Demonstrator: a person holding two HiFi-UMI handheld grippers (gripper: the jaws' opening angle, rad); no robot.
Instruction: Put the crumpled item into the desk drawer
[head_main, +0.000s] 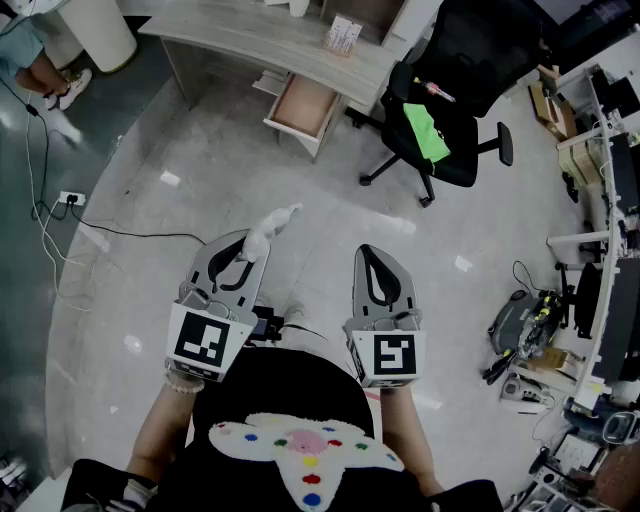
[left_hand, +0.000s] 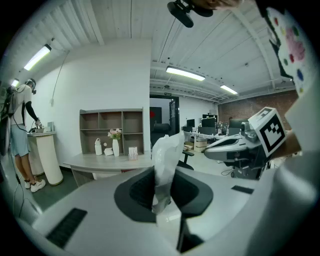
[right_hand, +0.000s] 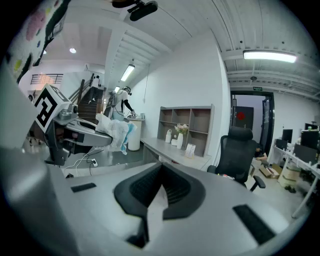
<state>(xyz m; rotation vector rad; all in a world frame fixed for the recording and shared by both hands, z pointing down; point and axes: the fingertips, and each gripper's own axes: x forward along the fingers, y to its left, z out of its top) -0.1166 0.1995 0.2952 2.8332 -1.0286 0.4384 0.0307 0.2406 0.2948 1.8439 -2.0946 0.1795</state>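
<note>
A crumpled white item (head_main: 272, 224) sticks up from between the tips of my left gripper (head_main: 251, 252), which is shut on it. In the left gripper view the item (left_hand: 165, 161) stands upright, pinched at its lower end between the dark pads. My right gripper (head_main: 374, 262) hangs beside the left one, shut with nothing in it; its jaws (right_hand: 156, 196) meet in the right gripper view. Far ahead, the wooden drawer (head_main: 301, 106) stands pulled out from under the grey desk (head_main: 262, 38). Both grippers are well short of it, over the bare floor.
A black office chair (head_main: 441, 112) with a green patch stands right of the drawer. A power strip (head_main: 70, 198) and its cables lie on the floor at left. A person (head_main: 38, 62) stands by a white cylinder at the top left. Tools and boxes (head_main: 527, 338) crowd the right side.
</note>
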